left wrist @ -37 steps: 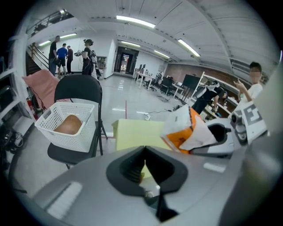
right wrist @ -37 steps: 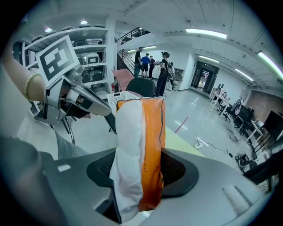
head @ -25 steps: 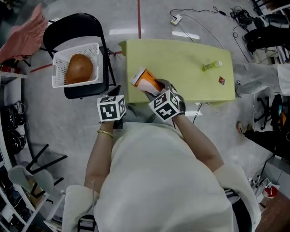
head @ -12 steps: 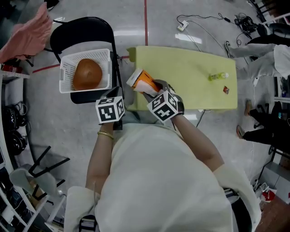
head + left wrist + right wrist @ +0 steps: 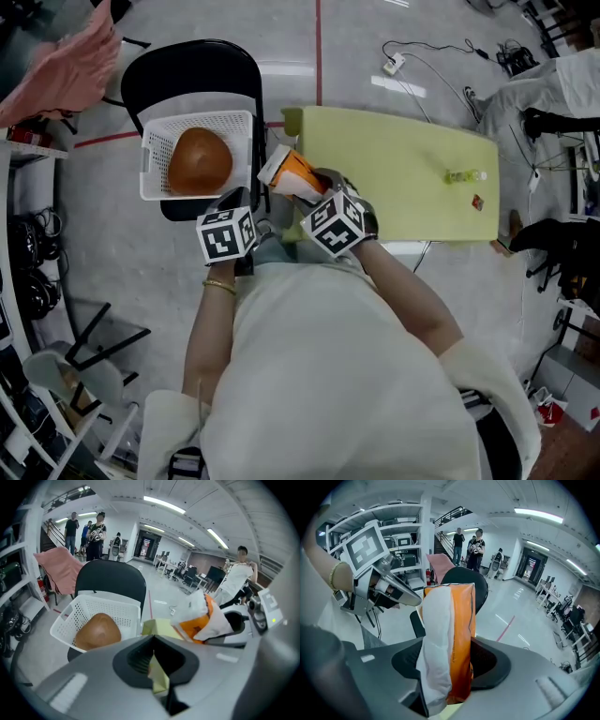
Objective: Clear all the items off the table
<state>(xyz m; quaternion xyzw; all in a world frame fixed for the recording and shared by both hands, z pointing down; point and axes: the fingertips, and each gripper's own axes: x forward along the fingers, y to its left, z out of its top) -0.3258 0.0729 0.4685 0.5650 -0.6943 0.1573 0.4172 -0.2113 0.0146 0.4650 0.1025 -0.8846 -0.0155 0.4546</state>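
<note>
My right gripper is shut on an orange-and-white snack bag, held over the left edge of the yellow-green table. In the right gripper view the bag stands upright between the jaws and hides the space ahead. My left gripper is shut and holds nothing, just left of the bag and near the white basket. That basket sits on a black chair and holds a brown round loaf-like thing. A small green bottle and a small red item lie at the table's right end.
A pink cloth hangs at the upper left, and shelving with cables runs down the left. A cable with a plug lies on the floor beyond the table. Several people stand far off in the left gripper view.
Both grippers have moved left along the table's near edge toward the chair and basket. The bag stays in the right gripper, now at the table's left edge.
</note>
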